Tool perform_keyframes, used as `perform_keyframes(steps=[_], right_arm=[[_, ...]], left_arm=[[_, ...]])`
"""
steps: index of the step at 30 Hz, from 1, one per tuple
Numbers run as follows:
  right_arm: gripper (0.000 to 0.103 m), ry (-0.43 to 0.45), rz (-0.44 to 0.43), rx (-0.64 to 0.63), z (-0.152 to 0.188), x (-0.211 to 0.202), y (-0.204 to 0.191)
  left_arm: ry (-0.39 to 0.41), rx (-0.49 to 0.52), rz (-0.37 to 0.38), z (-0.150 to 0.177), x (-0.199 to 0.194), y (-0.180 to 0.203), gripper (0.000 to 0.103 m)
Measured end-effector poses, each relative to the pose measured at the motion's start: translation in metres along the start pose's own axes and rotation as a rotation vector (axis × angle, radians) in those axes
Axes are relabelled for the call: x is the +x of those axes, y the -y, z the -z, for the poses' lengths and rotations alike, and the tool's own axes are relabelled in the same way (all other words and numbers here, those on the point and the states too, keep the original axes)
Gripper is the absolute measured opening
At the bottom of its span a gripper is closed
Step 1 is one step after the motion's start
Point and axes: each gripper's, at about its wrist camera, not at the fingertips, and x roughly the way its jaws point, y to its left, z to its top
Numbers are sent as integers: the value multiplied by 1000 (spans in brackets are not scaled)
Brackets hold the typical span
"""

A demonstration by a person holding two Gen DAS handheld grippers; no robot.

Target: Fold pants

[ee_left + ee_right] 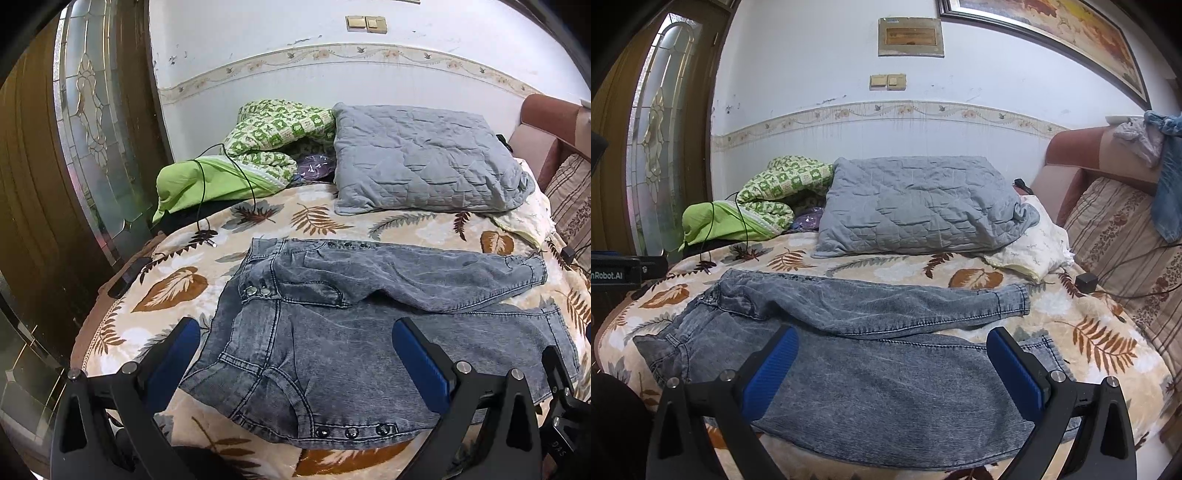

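Leaf-print bed (173, 291) holds one pair of jeans (332, 343); both hand-held grippers (295, 354) (890, 363) spread apart.

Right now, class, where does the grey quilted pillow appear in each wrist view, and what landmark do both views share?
Left wrist: grey quilted pillow upper right of centre, behind the jeans.
Right wrist: pillow at centre, behind the jeans.
Shared landmark: wall switches above the pillow.

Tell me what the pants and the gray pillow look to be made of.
Pants: apparently denim, gray-blue with an acid-wash mottle; contrast topstitched seams, metal studs and snaps at the waistband.
Gray pillow: seemingly a soft quilted woven cover, matte; stitched diamond lines and fine wrinkles show. The filling cannot be told.
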Motion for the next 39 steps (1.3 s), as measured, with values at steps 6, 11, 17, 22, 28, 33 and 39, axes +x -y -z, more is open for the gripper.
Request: perform_keyframes(steps=[6, 11, 17, 22, 28, 33, 39], right_arm=[[103, -16, 0, -14, 2, 5, -4], [103, -24, 2, -28, 4, 8, -8], [103, -42, 1, -36, 5, 12, -9], [103, -51, 0, -43, 6, 15, -11], [103, -55, 2, -54, 7, 15, -13], [103, -56, 1, -52, 7, 15, -13], [103, -57, 2, -53, 7, 15, -13]], left_arm=[[-15, -3, -5, 2, 8, -2, 103], [-15, -5, -14, 4, 11, -4, 103], [-23, -6, -14, 7, 15, -5, 103], [-29, -12, -11, 8, 16, -7, 103], [-29, -12, -12, 8, 16, -6, 103], [-32, -14, -12, 9, 16, -7, 103], [-36, -10, -8, 9, 16, -5, 103]])
